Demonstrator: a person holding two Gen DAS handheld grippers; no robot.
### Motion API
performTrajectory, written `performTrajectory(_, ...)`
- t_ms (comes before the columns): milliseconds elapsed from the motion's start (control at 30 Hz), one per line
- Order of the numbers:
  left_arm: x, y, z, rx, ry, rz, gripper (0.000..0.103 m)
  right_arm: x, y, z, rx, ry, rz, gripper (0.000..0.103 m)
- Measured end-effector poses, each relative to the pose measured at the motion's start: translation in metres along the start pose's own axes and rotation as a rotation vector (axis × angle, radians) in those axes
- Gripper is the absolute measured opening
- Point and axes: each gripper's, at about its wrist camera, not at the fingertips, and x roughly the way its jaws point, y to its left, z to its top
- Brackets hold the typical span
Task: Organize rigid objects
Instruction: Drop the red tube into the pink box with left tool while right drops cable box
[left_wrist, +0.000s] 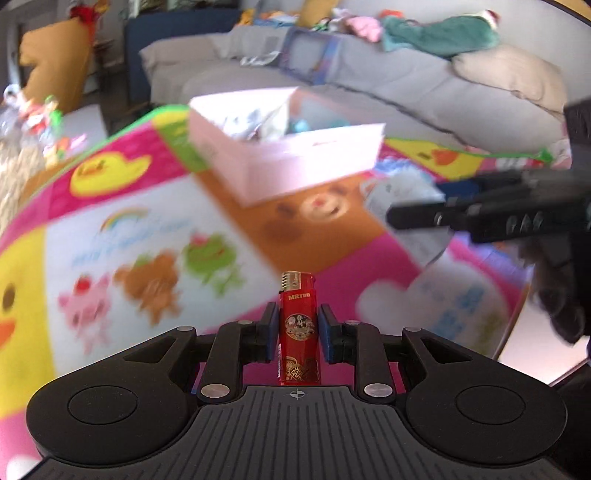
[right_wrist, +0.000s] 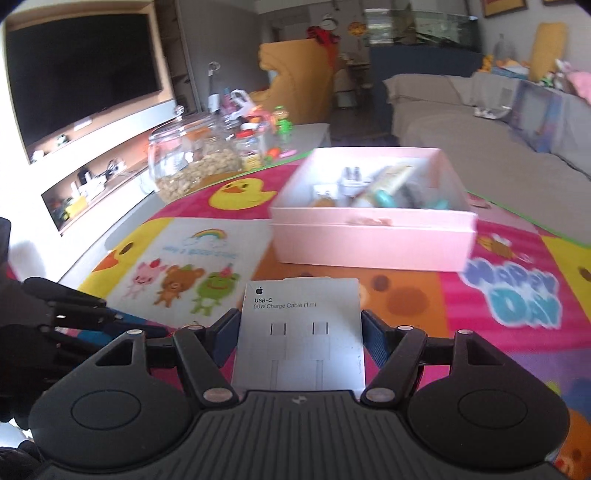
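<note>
Red lighter clamped upright by left gripper; cable box gripped by wider-set right gripper, apparently above the mat

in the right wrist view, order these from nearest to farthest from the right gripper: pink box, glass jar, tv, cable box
1. Cable box, clamped in the right gripper.
2. Pink box, straight ahead on the mat.
3. Glass jar, behind, to the left.
4. TV, on the far left wall.

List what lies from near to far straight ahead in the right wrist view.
right hand-held gripper clamped on the white USB-C cable box → orange patch of the play mat → pink box of small items → grey sofa
</note>
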Motion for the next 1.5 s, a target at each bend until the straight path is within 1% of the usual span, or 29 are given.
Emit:
performTrajectory(67, -0.001, -0.012, 0.024, 0.032, -0.046, 0.028, 0.026, -0.011, -0.008, -0.004, 0.011, -0.027, -0.030, 0.070)
performTrajectory(133, -0.006, -0.021, 0.053, 0.059, -0.109, 0.048, 0.026, -0.020, -0.013, -0.007, 0.020, -0.057, -0.053, 0.070)
performTrajectory(233, -0.003, -0.030, 0.097, 0.062, -0.171, 0.066, 0.026, -0.028, -0.022, -0.010, 0.049, -0.082, -0.056, 0.070)
performTrajectory(300, 0.005, -0.033, 0.123, 0.051, -0.188, 0.079, 0.026, -0.030, -0.027, -0.011, 0.060, -0.086, -0.055, 0.070)
performTrajectory(400, 0.016, -0.033, 0.153, 0.021, -0.208, 0.095, 0.026, -0.030, -0.032, -0.013, 0.069, -0.091, -0.059, 0.070)
performTrajectory(500, 0.027, -0.032, 0.172, -0.021, -0.232, 0.118, 0.026, -0.026, -0.039, -0.014, 0.083, -0.089, -0.060, 0.070)
performTrajectory(567, 0.038, -0.030, 0.178, -0.057, -0.223, 0.132, 0.027, -0.024, -0.042, -0.015, 0.096, -0.083, -0.064, 0.070)
performTrajectory(633, 0.049, -0.027, 0.178, -0.075, -0.213, 0.155, 0.027, -0.022, -0.046, -0.017, 0.104, -0.078, -0.068, 0.070)
performTrajectory(700, 0.056, -0.025, 0.175, -0.082, -0.207, 0.159, 0.027, -0.021, -0.048, -0.017, 0.107, -0.076, -0.070, 0.070)
performTrajectory(833, 0.057, -0.013, 0.161, -0.113, -0.186, 0.137, 0.027, -0.019, -0.050, -0.013, 0.106, -0.082, -0.081, 0.070)
performTrajectory(900, 0.051, -0.005, 0.147, -0.144, -0.195, 0.127, 0.027, -0.018, -0.049, -0.006, 0.101, -0.098, -0.091, 0.070)
performTrajectory(967, 0.045, 0.006, 0.132, -0.186, -0.206, 0.101, 0.027, -0.018, -0.048, 0.003, 0.090, -0.122, -0.100, 0.070)
performTrajectory(1000, 0.042, 0.012, 0.125, -0.207, -0.206, 0.090, 0.027, -0.017, -0.046, 0.010, 0.080, -0.138, -0.105, 0.070)
performTrajectory(1067, 0.039, 0.021, 0.114, -0.237, -0.198, 0.092, 0.027, -0.016, -0.043, 0.028, 0.058, -0.178, -0.119, 0.070)
performTrajectory(1133, 0.038, 0.029, 0.108, -0.257, -0.196, 0.095, 0.027, -0.013, -0.040, 0.052, 0.046, -0.216, -0.131, 0.070)
performTrajectory(1200, 0.039, 0.035, 0.104, -0.281, -0.198, 0.087, 0.027, -0.007, -0.037, 0.085, 0.052, -0.252, -0.111, 0.070)
performTrajectory(1267, 0.042, 0.039, 0.103, -0.293, -0.194, 0.086, 0.027, 0.003, -0.037, 0.121, 0.083, -0.275, -0.070, 0.070)
performTrajectory(1300, 0.043, 0.041, 0.101, -0.296, -0.192, 0.086, 0.027, 0.011, -0.037, 0.137, 0.088, -0.279, -0.051, 0.070)
performTrajectory(1333, 0.043, 0.043, 0.100, -0.297, -0.190, 0.086, 0.027, 0.019, -0.036, 0.151, 0.084, -0.268, -0.051, 0.071)
performTrajectory(1400, 0.042, 0.047, 0.094, -0.299, -0.188, 0.092, 0.027, 0.037, -0.033, 0.167, 0.066, -0.236, -0.102, 0.074)
performTrajectory(1433, 0.041, 0.050, 0.091, -0.299, -0.190, 0.099, 0.027, 0.045, -0.031, 0.169, 0.063, -0.224, -0.127, 0.074)
performTrajectory(1500, 0.039, 0.056, 0.084, -0.300, -0.190, 0.123, 0.027, 0.056, -0.030, 0.164, 0.072, -0.182, -0.123, 0.074)
